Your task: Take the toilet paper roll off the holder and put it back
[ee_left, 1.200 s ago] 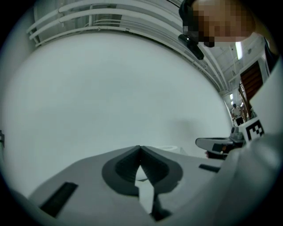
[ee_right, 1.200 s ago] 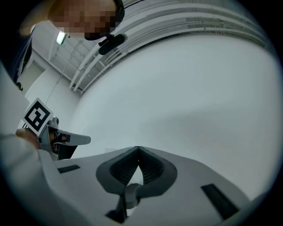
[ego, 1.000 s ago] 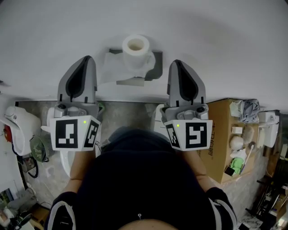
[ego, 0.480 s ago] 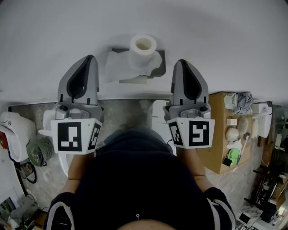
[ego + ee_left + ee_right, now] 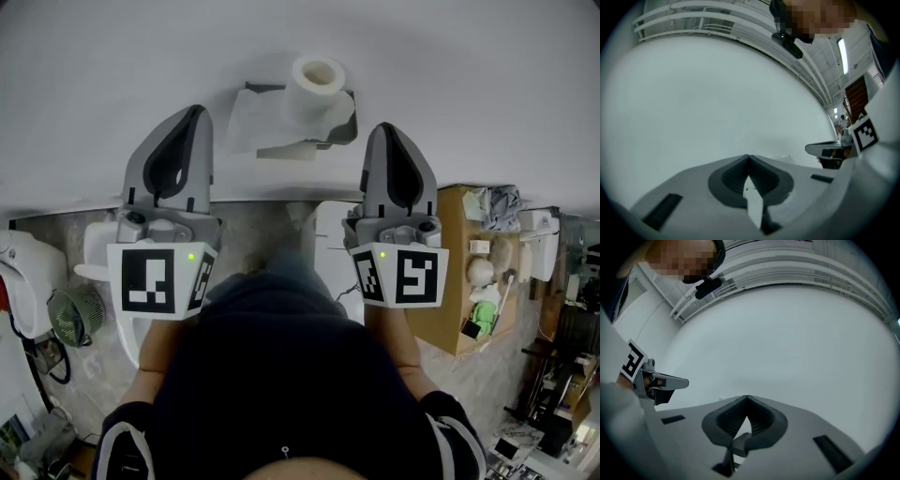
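In the head view, the toilet paper roll [image 5: 317, 82] is seen seated on the grey holder [image 5: 323, 142], which is fixed to a plain white wall [image 5: 469, 75]. The roll's hollow core is turned toward the camera, and a loose sheet [image 5: 248, 122] is hung out to its left. The left gripper [image 5: 197, 114] and the right gripper [image 5: 385, 131] are held on either side of the holder, clear of it and of the roll. At the right, an open cardboard box [image 5: 445, 281] is stood on the mottled grey floor [image 5: 253, 234]. Small items are kept in it, among them a green one [image 5: 485, 317] and a pale rounded one [image 5: 480, 272], and crumpled cloth [image 5: 502, 204] is laid at its far end. A small fan [image 5: 75, 314] is seen low at the left.

In the left gripper view, the fingers [image 5: 731, 178] are pressed together at their tips with nothing pinched, and bare white wall is faced.

In the right gripper view, the fingers [image 5: 764, 420] are likewise pressed together and empty. The same blank wall is faced, and the roll is not clearly shown.
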